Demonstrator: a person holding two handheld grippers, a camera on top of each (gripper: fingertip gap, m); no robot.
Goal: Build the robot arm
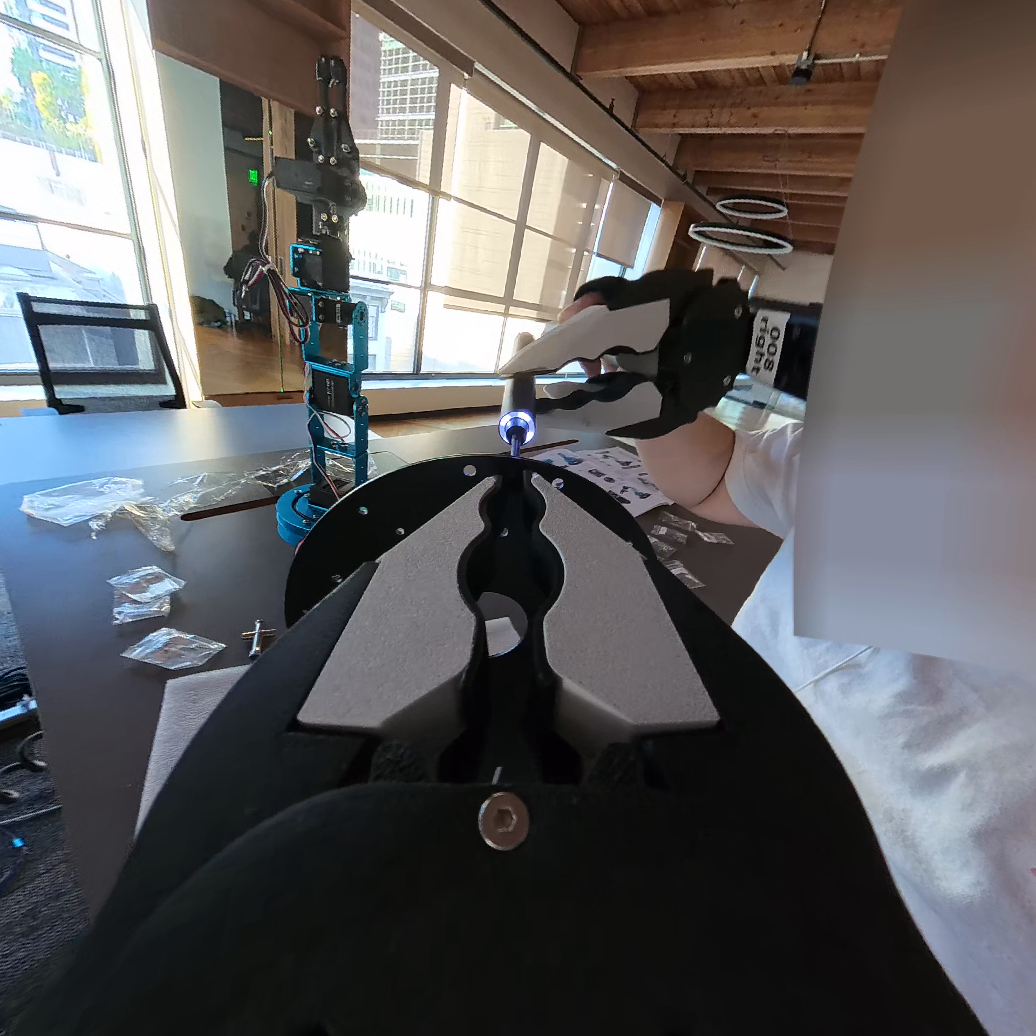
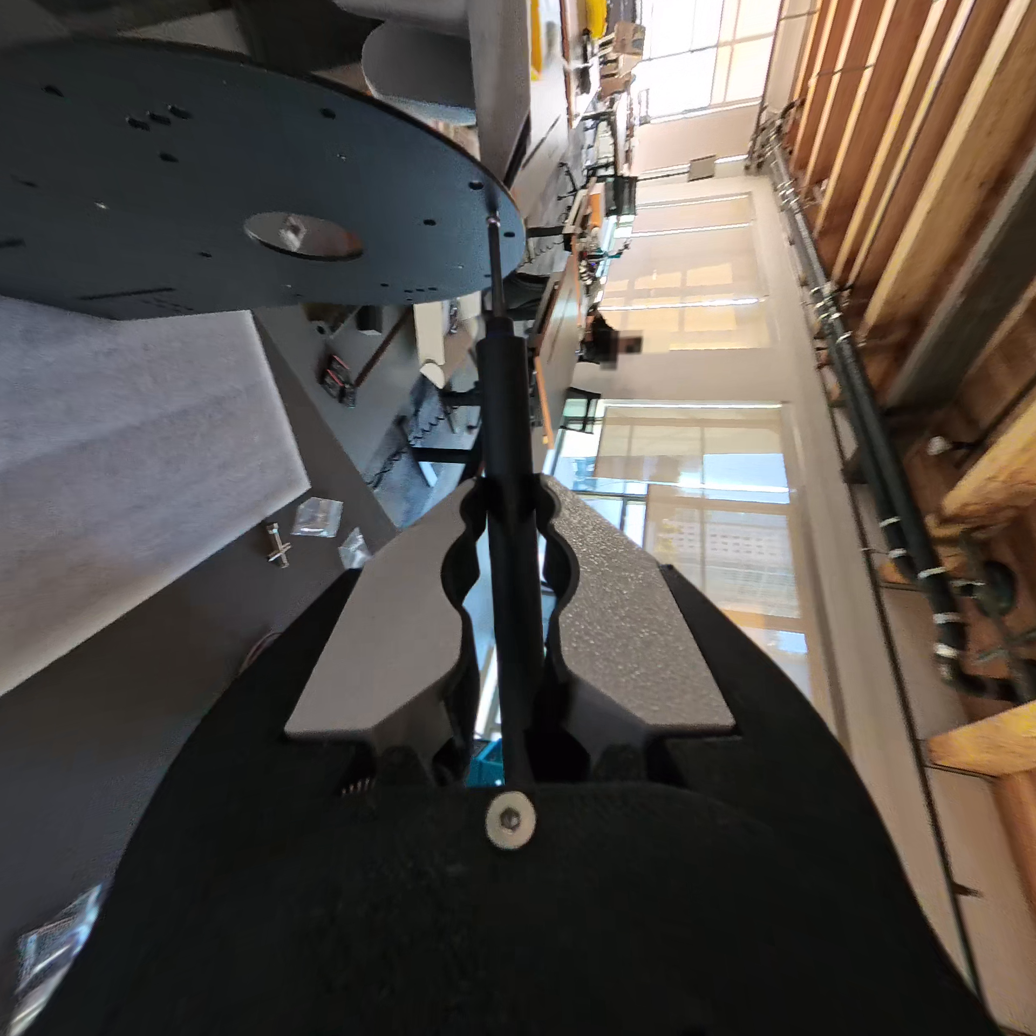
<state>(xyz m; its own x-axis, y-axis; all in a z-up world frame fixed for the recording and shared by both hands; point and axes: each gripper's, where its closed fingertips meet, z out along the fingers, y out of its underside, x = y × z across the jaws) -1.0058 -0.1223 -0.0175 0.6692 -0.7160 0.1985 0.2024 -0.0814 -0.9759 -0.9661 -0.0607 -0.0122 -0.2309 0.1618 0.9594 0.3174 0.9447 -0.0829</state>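
Grippers: left gripper (image 1: 513, 493) is closed on the edge of a black round plate (image 1: 336, 538), held level above the table; right gripper (image 2: 510, 493) is clamped around a dark electric screwdriver (image 2: 507, 448).
Screwdriver: its lit tip (image 1: 516, 426) points down, and the bit meets a hole near the plate's rim (image 2: 493, 221).
Surface: dark table (image 1: 224, 555) with a grey mat (image 2: 123, 403), small clear bags (image 1: 146, 583), a little cross-shaped metal wrench (image 1: 259, 636), crumpled plastic wrap (image 1: 78, 499) and a printed sheet (image 1: 611, 476).
Farther on the table: blue and black robot arm kit (image 1: 331, 347) standing upright.
Room: large windows (image 1: 504, 235), wooden ceiling beams (image 1: 729, 50), ring lamps (image 1: 740, 235), a black chair (image 1: 95, 347).
Left view only: the robot arm kit and the right gripper from outside.
Right view only: the plate's large centre hole (image 2: 303, 235) and distant desks (image 2: 594, 235).
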